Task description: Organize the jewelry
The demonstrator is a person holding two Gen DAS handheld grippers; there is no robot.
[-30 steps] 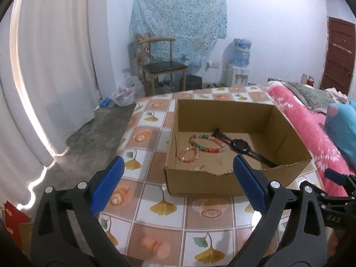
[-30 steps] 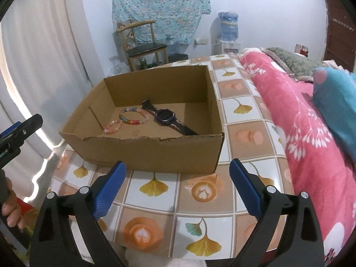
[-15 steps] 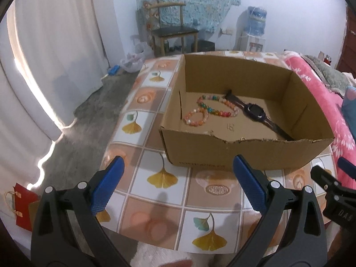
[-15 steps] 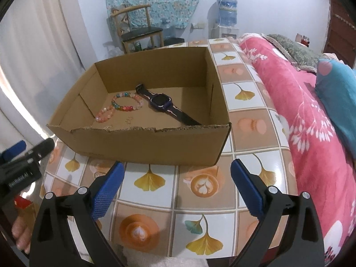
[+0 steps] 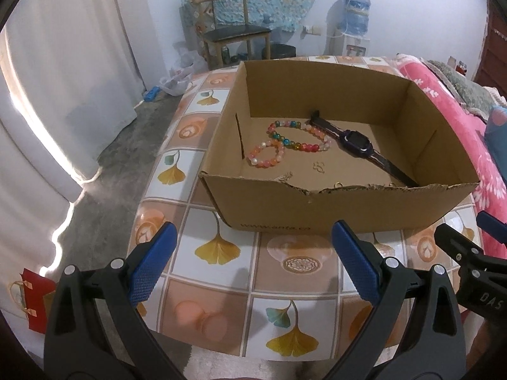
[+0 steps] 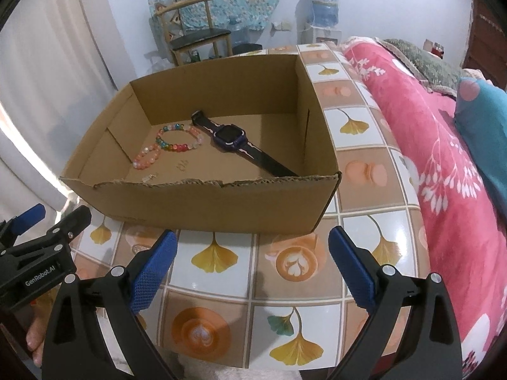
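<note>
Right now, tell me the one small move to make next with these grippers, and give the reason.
Probably ease the right gripper forward over the box's torn near wall and down toward the watch. Both grippers are open and empty, hanging over the table short of the box, and the watch lies on the right side of the box floor, beside the bead bracelets. The left gripper can wait.

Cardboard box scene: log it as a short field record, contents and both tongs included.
container: open cardboard box on tiled table
large bracelet: multicoloured beads, on box floor
small bracelet: pink beads, touching the large one
watch: dark smartwatch, strap laid flat, right of bracelets
small items: tiny metal pieces near front wall, too small to identify
left tongs: open, empty, outside box
right tongs: open, empty, outside box
</note>
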